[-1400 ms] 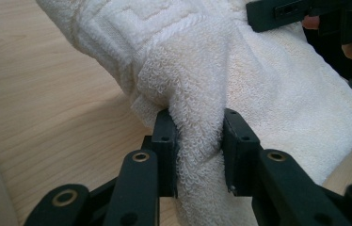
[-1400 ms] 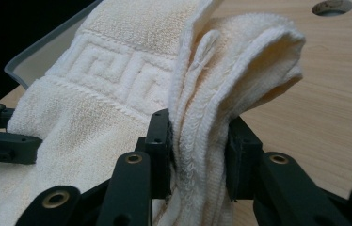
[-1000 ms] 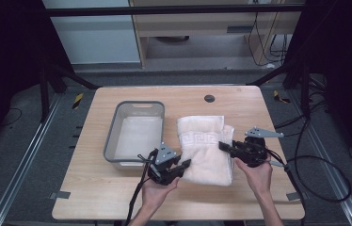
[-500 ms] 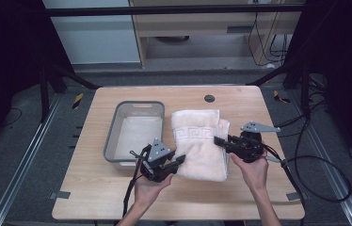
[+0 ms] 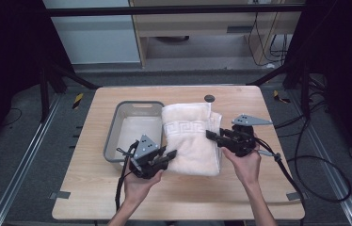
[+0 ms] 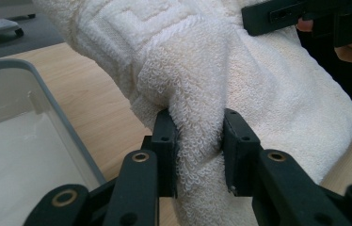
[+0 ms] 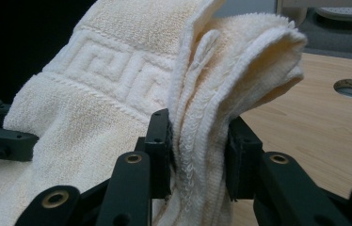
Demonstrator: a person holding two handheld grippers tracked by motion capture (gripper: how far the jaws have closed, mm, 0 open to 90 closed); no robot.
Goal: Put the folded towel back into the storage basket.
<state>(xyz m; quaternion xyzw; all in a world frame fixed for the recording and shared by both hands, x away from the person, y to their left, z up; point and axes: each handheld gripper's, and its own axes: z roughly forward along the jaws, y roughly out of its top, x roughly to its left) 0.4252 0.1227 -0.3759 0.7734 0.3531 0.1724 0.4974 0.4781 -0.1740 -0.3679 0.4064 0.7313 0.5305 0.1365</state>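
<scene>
— Which way does your towel (image 5: 190,139) run?

— In the high view its long axis runs from the upper middle of the frame down to the lower middle, the end with the key-pattern band toward the top. It sits at the centre of the frame, over the middle of the worktop (image 5: 240,197), its left edge just beside the grey tub (image 5: 117,127).

— And your tools?

— Your left tool (image 5: 170,154) is clenched on the towel's lower left edge; in the left gripper view a thick roll of terry is squeezed between the pads. Your right tool (image 5: 210,134) is clenched on the right edge, where the right gripper view shows several folded layers pressed between its pads.

— What can't you make out?

— How many layers the fold has; they bunch at the right edge. The towel's underside is hidden, so you cannot tell from the high view whether its lower end touches the worktop. In both gripper views the towel is cut off by the frame edges, and it covers part of the tub's right rim in the high view.
</scene>
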